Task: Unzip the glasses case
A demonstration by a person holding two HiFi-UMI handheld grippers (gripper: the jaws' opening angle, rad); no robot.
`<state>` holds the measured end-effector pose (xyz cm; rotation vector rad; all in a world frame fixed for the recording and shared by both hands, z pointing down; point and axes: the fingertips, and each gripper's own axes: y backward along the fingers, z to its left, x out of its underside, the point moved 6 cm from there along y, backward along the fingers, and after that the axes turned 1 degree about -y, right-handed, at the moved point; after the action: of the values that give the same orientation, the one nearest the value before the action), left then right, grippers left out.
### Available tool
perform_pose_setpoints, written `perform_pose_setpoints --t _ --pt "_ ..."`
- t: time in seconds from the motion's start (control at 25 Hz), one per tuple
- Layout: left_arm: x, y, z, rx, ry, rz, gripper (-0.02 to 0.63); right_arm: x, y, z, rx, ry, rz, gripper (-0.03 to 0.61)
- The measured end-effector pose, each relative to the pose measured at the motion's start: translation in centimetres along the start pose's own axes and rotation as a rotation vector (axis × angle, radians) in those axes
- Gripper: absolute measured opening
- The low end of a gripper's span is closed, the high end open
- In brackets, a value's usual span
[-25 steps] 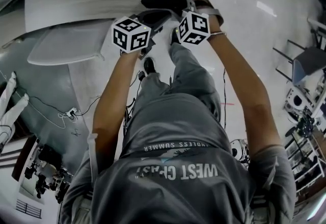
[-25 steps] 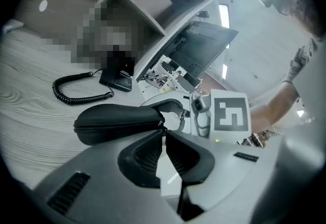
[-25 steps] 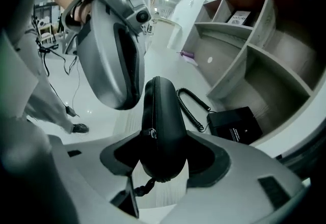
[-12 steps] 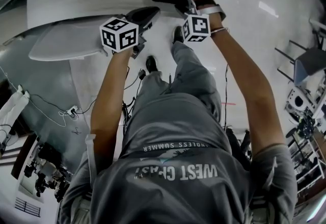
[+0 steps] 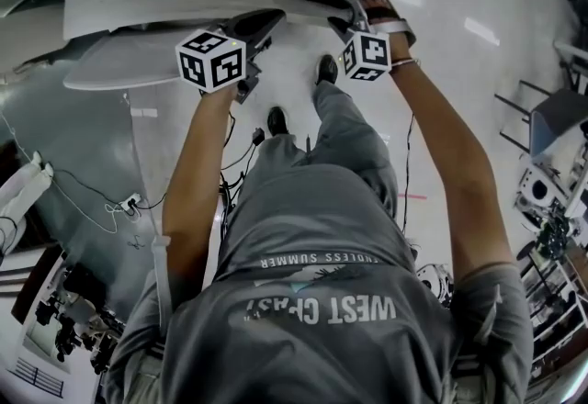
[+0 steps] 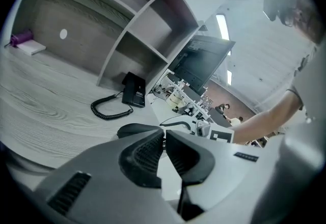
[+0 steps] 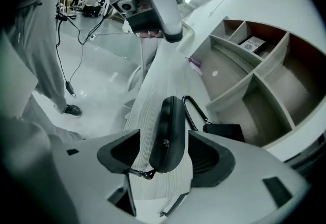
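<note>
I see pale woodgrain worktop [image 6: 46, 106] w/ shelf unit [image 6: 133, 34] at far edge, monitor [image 6: 201, 62] rt of it, strip lights [image 6: 222, 27] overhead, glossy floor [image 5: 441, 72].

A glasses case [image 7: 169, 129] lies on the desk [image 7: 153, 80] near its front edge, its length running roughly along that edge. Just behind the case, a coiled cord [image 7: 195, 111] leads back to a telephone [image 7: 224, 130], which lies at the foot of a shelf unit [image 7: 254, 80] standing along the desk's back edge. A booklet [image 7: 253, 44] leans in an upper compartment of the unit. Beyond its right end stands a monitor [image 6: 201, 62]
</note>
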<state>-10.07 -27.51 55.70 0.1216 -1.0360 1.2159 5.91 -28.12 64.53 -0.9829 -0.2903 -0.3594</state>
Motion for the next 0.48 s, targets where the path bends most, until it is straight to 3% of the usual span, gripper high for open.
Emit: perform_pose_setpoints --t 0.16,0.28,0.48 --pt "-1.5 2.6 -1.1 -0.010 -0.044 -0.035 0.002 -1.9 3.0 -1.5 0.050 -0.125 -0.043 0.276" --pt "-2.5 4.1 -2.4 -0.015 -0.084 -0.061 0.002 -3.5 6.7 -2.9 0.081 -0.305 -0.114 0.150" --pt "-4.5 7.8 -4.7 -0.014 -0.190 -0.094 0.002 -8.0 13.4 -5.1 0.106 -0.607 -0.234 0.025"
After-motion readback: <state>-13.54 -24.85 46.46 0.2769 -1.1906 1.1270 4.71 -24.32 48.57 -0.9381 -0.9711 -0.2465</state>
